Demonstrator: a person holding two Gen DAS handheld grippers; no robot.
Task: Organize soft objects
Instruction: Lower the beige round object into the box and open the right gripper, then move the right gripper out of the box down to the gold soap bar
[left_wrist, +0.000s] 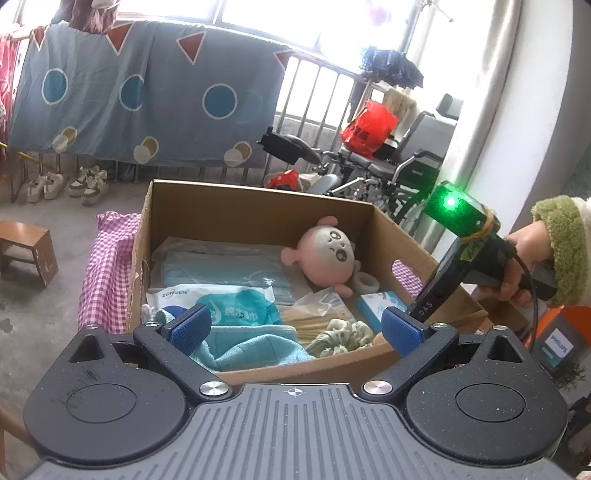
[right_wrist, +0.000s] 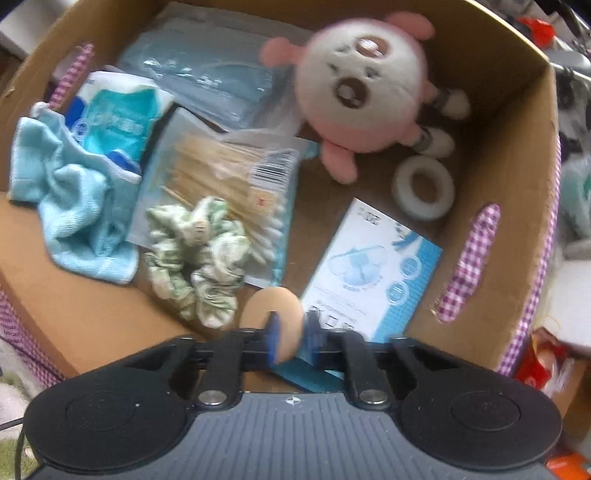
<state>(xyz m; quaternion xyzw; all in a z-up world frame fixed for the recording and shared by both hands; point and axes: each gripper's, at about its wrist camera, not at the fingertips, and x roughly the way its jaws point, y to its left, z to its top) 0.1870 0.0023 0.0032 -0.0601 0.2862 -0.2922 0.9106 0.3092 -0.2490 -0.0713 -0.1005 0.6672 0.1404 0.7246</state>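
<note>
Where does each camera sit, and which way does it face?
Left wrist: on the left gripper, jaws open, looking level across the cardboard box; a hand holds the right gripper.
Right wrist: on the right gripper, looking down into the box, pinching a tan sponge puff.
Shared: the pink plush toy and green scrunchie.

Both views — cardboard box (left_wrist: 258, 206) shared.

A wheelchair (left_wrist: 373, 166) stands at about one o'clock beyond the carton, a red bag (left_wrist: 369, 127) on its seat; a patterned blue sheet (left_wrist: 147, 96) hangs on the railing at eleven o'clock; shoes (left_wrist: 66, 182) sit beneath it at ten; a wooden stool (left_wrist: 27, 251) at nine.
</note>
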